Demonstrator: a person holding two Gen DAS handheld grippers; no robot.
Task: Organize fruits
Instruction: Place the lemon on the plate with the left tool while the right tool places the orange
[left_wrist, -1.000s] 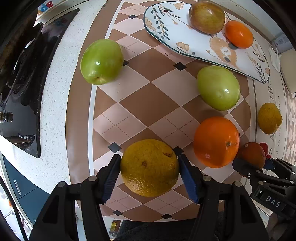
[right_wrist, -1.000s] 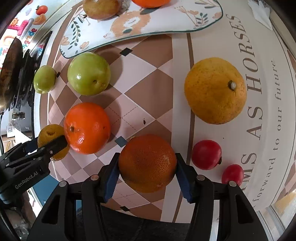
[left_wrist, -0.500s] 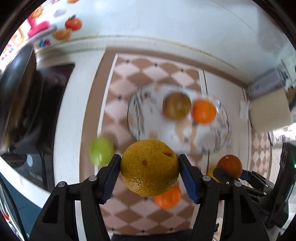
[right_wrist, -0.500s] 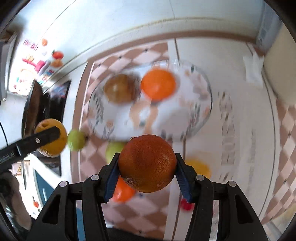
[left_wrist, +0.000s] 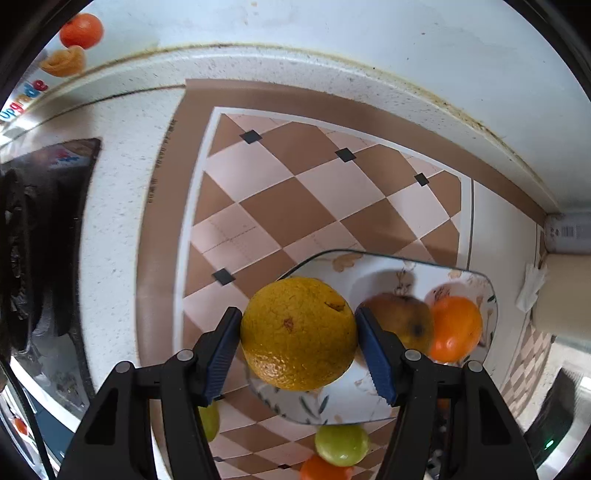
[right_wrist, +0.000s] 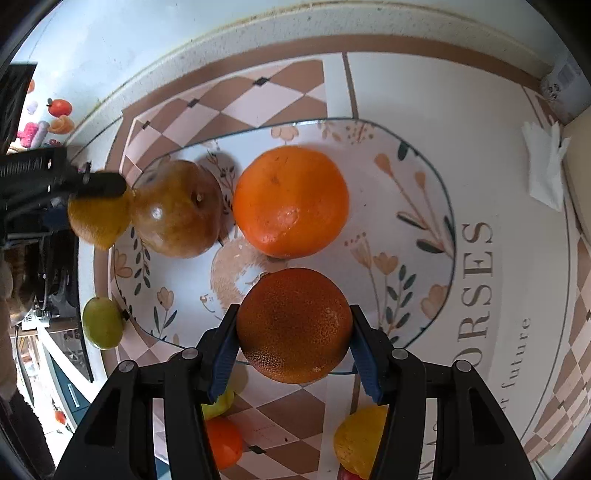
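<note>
My left gripper (left_wrist: 298, 345) is shut on a yellow-orange citrus (left_wrist: 297, 333) and holds it above the left edge of the floral plate (left_wrist: 373, 266). My right gripper (right_wrist: 293, 341) is shut on a dark orange (right_wrist: 294, 325) above the plate's (right_wrist: 413, 221) near rim. On the plate lie a brown pear (right_wrist: 177, 208) and a bright orange (right_wrist: 291, 201); both also show in the left wrist view, the pear (left_wrist: 400, 317) and the orange (left_wrist: 456, 326). The left gripper's citrus (right_wrist: 98, 221) shows at the plate's left side.
Green fruits (left_wrist: 341, 445) (right_wrist: 102, 323), an orange (right_wrist: 221, 446) and a yellow citrus (right_wrist: 356, 439) lie on the checkered mat (left_wrist: 295, 199) near me. A stove (left_wrist: 26, 240) is at the left. A crumpled tissue (right_wrist: 546, 166) and a box (left_wrist: 561, 295) are at the right.
Both grippers have lifted their fruits off the mat and carried them forward over the plate, which now lies close beneath them.
</note>
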